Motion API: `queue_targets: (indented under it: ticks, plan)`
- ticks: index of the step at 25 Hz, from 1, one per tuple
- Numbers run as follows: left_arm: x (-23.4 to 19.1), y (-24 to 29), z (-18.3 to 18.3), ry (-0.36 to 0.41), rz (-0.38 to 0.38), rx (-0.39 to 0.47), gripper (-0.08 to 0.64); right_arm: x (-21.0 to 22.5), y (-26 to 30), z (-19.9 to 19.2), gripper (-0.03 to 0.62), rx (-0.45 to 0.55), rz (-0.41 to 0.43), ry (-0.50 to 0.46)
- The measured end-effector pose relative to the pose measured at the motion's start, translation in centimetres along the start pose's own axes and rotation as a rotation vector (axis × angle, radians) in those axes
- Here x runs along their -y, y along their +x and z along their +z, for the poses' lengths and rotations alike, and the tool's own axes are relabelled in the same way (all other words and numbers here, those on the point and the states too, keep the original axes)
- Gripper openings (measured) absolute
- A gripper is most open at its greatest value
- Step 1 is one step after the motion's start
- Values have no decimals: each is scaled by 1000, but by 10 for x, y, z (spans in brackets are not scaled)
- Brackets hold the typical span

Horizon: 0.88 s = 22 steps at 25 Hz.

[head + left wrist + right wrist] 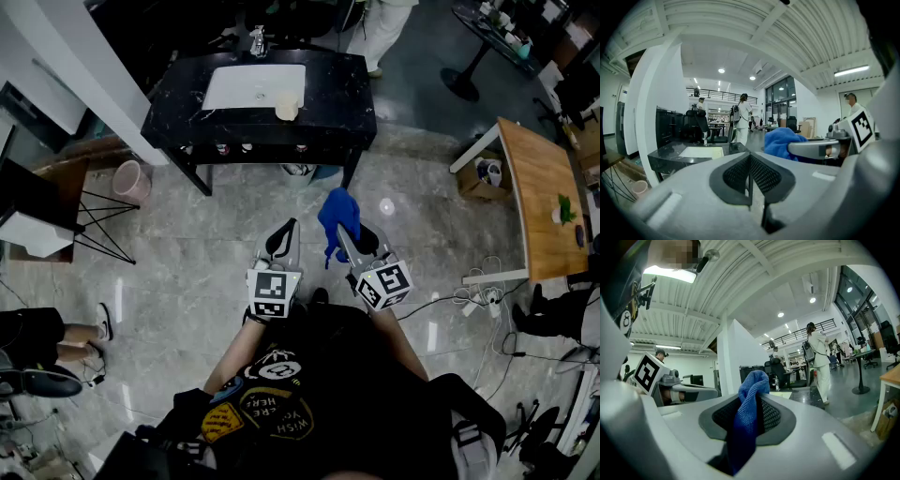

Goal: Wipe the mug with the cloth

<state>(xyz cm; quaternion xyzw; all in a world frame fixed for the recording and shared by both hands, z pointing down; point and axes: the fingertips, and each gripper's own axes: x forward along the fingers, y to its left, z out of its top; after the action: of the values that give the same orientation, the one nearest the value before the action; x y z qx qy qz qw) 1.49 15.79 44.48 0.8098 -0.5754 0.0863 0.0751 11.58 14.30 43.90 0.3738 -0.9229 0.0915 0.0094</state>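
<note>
Mug (287, 108) is way over on the black tabletop (349, 86), parked at the right edge of the white basin (239, 89), and it's well apart from both tools, so no wiping is happening yet imo. Right hand-held gripper (348, 237) is clamped down on the blue cloth (749, 404), which is pinched between the ribbed pads with a bunched end poking up past the tips and the rest trailing down. My guess is it's held like that so there's a loose wad out front to rub with. Left hand-held gripper (281, 240) is squeezed closed with nothing in it, and I'd bet it's being kept free to grab or steady the mug. Both are held out at waist level, side by side over the floor (187, 253), pointing toward the tabletop. Hard-to-see stuff: the mug is tiny in the head view, so I can't tell where the handle is or whether it's dirty, and neither gripper view shows it clearly. The cloth's lower tail disappears into the dark slot between the jaws.
</note>
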Motion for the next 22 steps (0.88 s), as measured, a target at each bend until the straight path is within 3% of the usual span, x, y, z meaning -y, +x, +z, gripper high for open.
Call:
queue_targets:
  ticks: [14,22]
  plan:
    - [-14,-4,-15,-28,9,-21,6,-10,10,-11,86,-11,22,5]
    - [-35,-3,-16,-44,15,-25,6,-5,27,-8,86,8,-9,43]
